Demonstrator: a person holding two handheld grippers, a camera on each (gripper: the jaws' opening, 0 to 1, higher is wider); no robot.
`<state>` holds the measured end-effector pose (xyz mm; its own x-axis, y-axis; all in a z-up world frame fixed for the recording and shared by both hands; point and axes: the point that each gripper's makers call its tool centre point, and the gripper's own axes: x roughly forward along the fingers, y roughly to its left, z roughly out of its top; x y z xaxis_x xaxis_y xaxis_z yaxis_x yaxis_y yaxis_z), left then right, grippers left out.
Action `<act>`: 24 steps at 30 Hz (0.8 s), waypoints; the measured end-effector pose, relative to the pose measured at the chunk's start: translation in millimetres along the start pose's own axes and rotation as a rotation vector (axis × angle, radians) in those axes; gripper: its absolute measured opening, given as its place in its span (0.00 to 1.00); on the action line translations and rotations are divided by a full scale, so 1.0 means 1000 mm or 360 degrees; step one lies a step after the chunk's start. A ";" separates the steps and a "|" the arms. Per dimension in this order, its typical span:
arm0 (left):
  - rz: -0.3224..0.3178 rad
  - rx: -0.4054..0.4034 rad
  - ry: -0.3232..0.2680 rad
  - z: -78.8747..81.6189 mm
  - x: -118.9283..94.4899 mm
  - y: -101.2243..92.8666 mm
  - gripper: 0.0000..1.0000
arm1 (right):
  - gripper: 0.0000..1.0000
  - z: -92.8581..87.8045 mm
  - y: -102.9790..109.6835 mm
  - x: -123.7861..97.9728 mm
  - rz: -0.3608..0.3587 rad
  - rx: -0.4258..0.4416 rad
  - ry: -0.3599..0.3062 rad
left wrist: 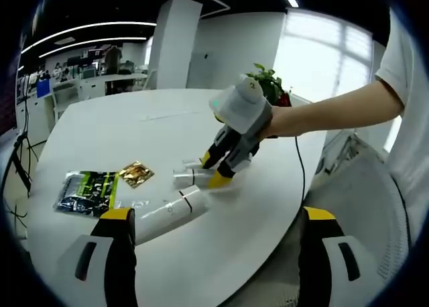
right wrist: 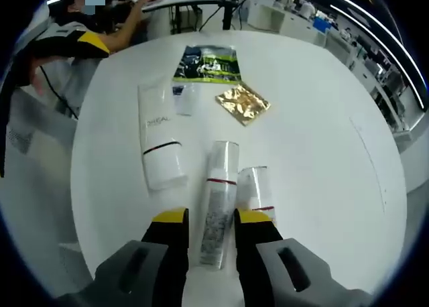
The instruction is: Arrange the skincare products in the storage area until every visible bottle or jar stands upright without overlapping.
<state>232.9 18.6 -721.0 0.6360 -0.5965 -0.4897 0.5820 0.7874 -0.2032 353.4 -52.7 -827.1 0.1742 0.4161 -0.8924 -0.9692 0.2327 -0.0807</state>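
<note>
Three skincare containers lie flat on the white bench (right wrist: 322, 153): one white tube (right wrist: 159, 146) and two clear bottles, with two sachets beyond. The right gripper (right wrist: 209, 234) has its jaws narrowed around the longer clear bottle (right wrist: 218, 203), beside the shorter bottle (right wrist: 253, 186). The left gripper (left wrist: 216, 250) hangs wide open above the bench edge.

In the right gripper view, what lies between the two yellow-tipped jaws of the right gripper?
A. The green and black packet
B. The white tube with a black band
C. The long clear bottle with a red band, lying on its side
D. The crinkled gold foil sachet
C: the long clear bottle with a red band lies flat on the round white table, its lower end between the jaws of the right gripper; the other three things lie farther off.
</note>
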 end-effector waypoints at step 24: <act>0.0008 0.0004 0.0007 -0.001 -0.001 0.002 0.94 | 0.20 0.001 -0.005 0.006 0.0013 -0.0022 0.0061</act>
<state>233.2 20.9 -722.2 0.6365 -0.5919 -0.4945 0.5801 0.7899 -0.1988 359.6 -50.4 -831.4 0.1598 0.3837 -0.9095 -0.9729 0.2174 -0.0792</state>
